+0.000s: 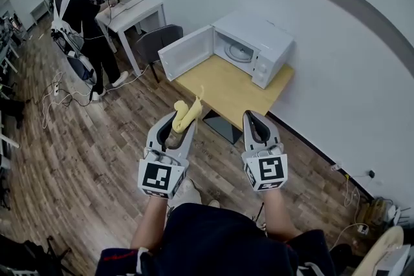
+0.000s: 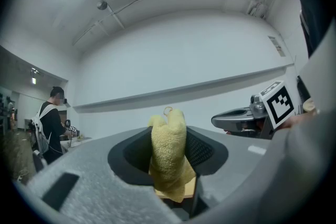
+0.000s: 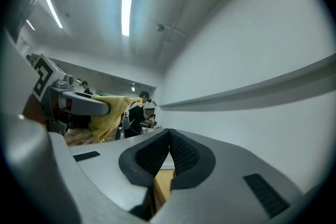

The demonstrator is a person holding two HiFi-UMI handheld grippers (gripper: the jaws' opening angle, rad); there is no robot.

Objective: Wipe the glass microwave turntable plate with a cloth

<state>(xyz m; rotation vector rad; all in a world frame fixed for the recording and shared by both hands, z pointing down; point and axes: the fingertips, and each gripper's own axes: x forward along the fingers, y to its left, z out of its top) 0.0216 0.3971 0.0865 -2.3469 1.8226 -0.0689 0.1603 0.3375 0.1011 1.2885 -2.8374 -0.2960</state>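
My left gripper [image 1: 184, 118] is shut on a yellow cloth [image 1: 185, 112], which sticks up from between its jaws; in the left gripper view the cloth [image 2: 168, 157] fills the gap between the pads. To its right my right gripper [image 1: 253, 119] is shut with nothing in it, its pads pressed together in the right gripper view [image 3: 169, 150]. Both point toward a white microwave [image 1: 259, 45] that stands with its door [image 1: 186, 52] swung open on a wooden table [image 1: 226, 88]. The glass turntable plate [image 1: 238, 52] lies inside the oven cavity. Both grippers hang over the floor, short of the table.
A dark flat panel [image 1: 223, 126] lies on the floor by the table's near corner. A grey chair [image 1: 155, 42] and a white desk [image 1: 132, 10] stand to the left, with a person [image 1: 81, 26] at the desk. Cables [image 1: 52, 97] trail across the wood floor.
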